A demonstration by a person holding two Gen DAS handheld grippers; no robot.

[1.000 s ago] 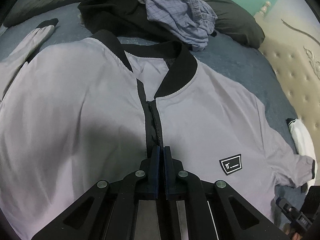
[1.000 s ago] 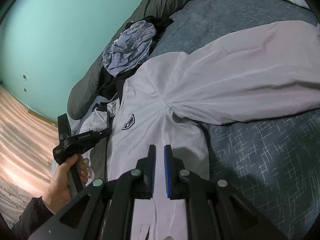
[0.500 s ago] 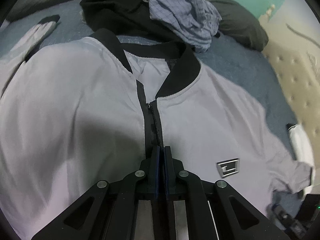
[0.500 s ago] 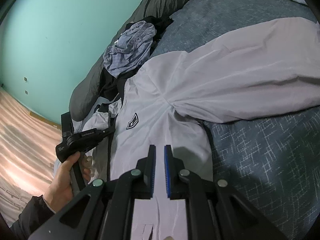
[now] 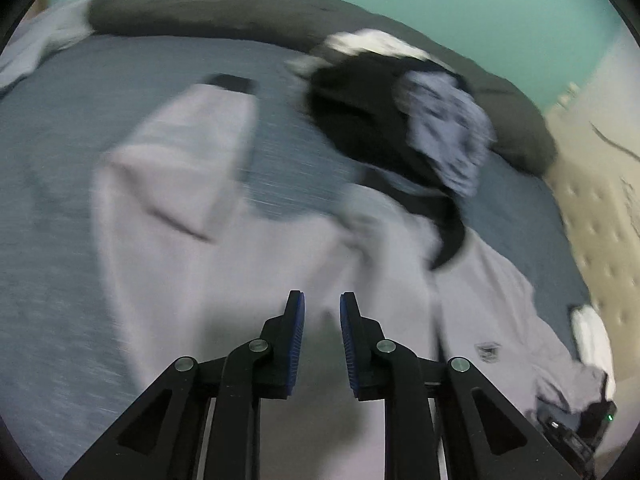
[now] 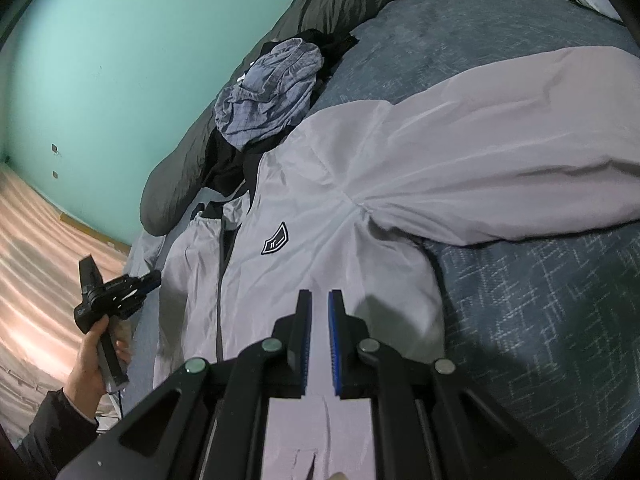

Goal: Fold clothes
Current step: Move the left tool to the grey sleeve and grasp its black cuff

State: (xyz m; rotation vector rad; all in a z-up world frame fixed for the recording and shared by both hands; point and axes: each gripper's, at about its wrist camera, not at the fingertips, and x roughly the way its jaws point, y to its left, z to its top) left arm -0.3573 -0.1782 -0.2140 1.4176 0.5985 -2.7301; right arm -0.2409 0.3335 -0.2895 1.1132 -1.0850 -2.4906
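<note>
A light grey jacket (image 6: 320,264) with a black collar and zip lies spread face up on the bed. Its chest patch (image 6: 275,242) is visible. One sleeve (image 6: 500,160) stretches off to the right; the other sleeve (image 5: 180,152), ending in a black cuff, shows in the blurred left wrist view. My left gripper (image 5: 322,300) is open over the jacket's body (image 5: 240,280), with nothing between its fingers. My right gripper (image 6: 319,296) hovers over the jacket's lower side, fingers slightly apart and holding nothing.
A pile of dark clothes (image 6: 224,164) topped by a checked blue garment (image 6: 272,92) lies by the collar. Dark pillows (image 6: 184,168) line the teal wall. The blue bedspread (image 6: 540,340) shows around the jacket. A padded headboard (image 5: 600,208) is on the right. A hand (image 6: 92,364) grips the left tool.
My left gripper went from shut at the zip to open and swung left toward the sleeve; its view is now blurred. The right gripper barely moved.
</note>
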